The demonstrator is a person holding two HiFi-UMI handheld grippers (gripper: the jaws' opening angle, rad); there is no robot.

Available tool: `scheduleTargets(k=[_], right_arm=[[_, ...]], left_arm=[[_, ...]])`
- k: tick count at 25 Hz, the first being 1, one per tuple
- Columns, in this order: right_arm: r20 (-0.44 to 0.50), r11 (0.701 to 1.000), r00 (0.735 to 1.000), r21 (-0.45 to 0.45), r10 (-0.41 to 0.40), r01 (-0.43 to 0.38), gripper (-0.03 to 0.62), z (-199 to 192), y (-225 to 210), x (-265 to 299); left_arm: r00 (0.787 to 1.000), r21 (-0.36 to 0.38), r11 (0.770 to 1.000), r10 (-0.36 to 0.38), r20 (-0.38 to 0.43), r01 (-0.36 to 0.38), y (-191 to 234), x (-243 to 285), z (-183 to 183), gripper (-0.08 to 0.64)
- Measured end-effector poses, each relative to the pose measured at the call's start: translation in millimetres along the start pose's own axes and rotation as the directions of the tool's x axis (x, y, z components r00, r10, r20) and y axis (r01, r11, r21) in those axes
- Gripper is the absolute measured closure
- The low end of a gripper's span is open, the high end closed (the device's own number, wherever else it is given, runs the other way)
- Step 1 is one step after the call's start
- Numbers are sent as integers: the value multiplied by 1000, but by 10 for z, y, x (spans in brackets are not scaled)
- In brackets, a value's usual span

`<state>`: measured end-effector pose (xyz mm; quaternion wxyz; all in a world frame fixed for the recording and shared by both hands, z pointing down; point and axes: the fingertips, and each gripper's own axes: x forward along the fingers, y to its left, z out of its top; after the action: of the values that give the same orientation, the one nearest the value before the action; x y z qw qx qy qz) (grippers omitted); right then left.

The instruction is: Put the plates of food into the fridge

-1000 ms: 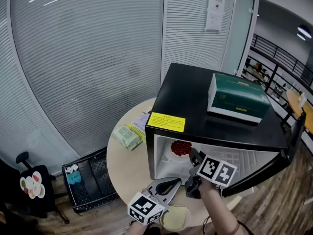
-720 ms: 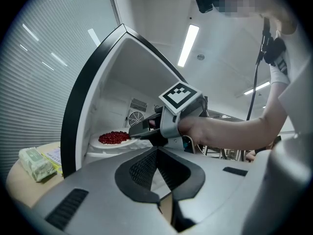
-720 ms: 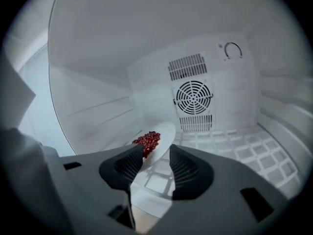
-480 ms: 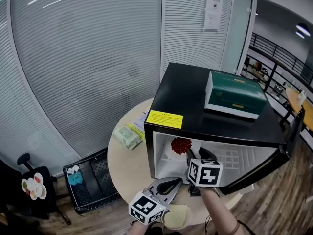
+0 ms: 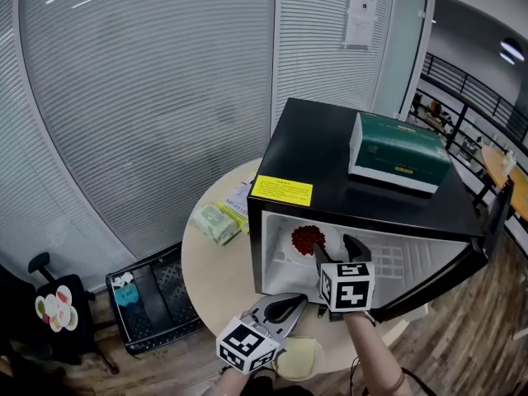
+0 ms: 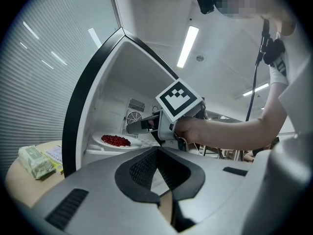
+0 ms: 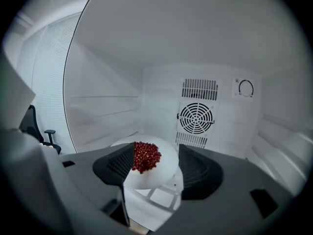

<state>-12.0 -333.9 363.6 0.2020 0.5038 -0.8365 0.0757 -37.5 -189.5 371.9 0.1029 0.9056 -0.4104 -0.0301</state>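
A white plate of red berries (image 5: 307, 241) lies on the wire shelf inside the black mini fridge (image 5: 305, 151). My right gripper (image 5: 337, 251) reaches into the fridge just right of it. Its jaws have just been opening and now stand open. In the right gripper view the plate (image 7: 152, 173) sits low between the jaws of the right gripper (image 7: 156, 160), untouched by the pads. A second plate of pale yellow food (image 5: 299, 357) rests at the table's front edge. Above it my left gripper (image 5: 281, 309) is shut and empty, pointing at the fridge.
The fridge door (image 5: 462, 258) hangs open to the right. A green box (image 5: 398, 162) lies on the fridge top. A green packet (image 5: 213, 223) and papers lie on the round table (image 5: 206, 275) left of the fridge. On the floor stands a black basket (image 5: 153, 299).
The right gripper has rolled, so its marker cube now faces the head camera, and its jaws have spread apart. The berry plate stays on the shelf. The left gripper has kept still.
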Motion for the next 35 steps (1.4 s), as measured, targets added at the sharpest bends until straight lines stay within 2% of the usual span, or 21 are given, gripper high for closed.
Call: scheduleTargets(k=[3,6,8,9,10,11,12,17,21,26,31,35], right_arm=[[72,993,997,109,38,-46,328,31,20,-137],[148,965,984,230,96,-129,328,35,72,-307],[186,944,978,296,95,-148,338,26,71,-422],[205,932,976,332,79,-146,390,17,50,-482],[225,918,973,370,61,-143,500,2,24,-541],[243,901,969,408,49,-147,562,-20,4,-593],[259,881,965,444,48,-163,577,-49,-1,-639],[342,744,936,603,84,-287,586,-240,18,-862],[360,708,931,642,62,-295,585,-447,-47,-1057],[322,675,945,686,52,-271,585,-872,-58,-1217],[300,613,952,740,70,-278,586,-1340,-6,-1409],[258,603,963,758,73,-249,586,-1685,15,-1594]], left_arm=[[1000,5,1000,-3,-8,3,-5,-17,-19,555],[1000,7,1000,-4,-18,4,-2,-45,-45,555],[1000,9,1000,-10,-21,10,-12,-58,-55,555],[1000,12,1000,-14,-23,14,-19,-60,-59,555],[1000,14,1000,-18,-24,19,-28,-60,-64,555],[999,17,1000,-24,-24,24,-38,-59,-69,555],[999,20,999,-30,-25,31,-50,-57,-76,555],[996,21,997,-69,-51,70,-139,-45,-171,555],[993,18,995,-92,-76,93,-274,-75,-292,555],[990,2,996,-85,-111,86,-430,-166,-513,555],[989,-20,998,-61,-134,59,-599,-255,-711,555],[987,-35,999,-44,-152,39,-748,-355,-896,555]])
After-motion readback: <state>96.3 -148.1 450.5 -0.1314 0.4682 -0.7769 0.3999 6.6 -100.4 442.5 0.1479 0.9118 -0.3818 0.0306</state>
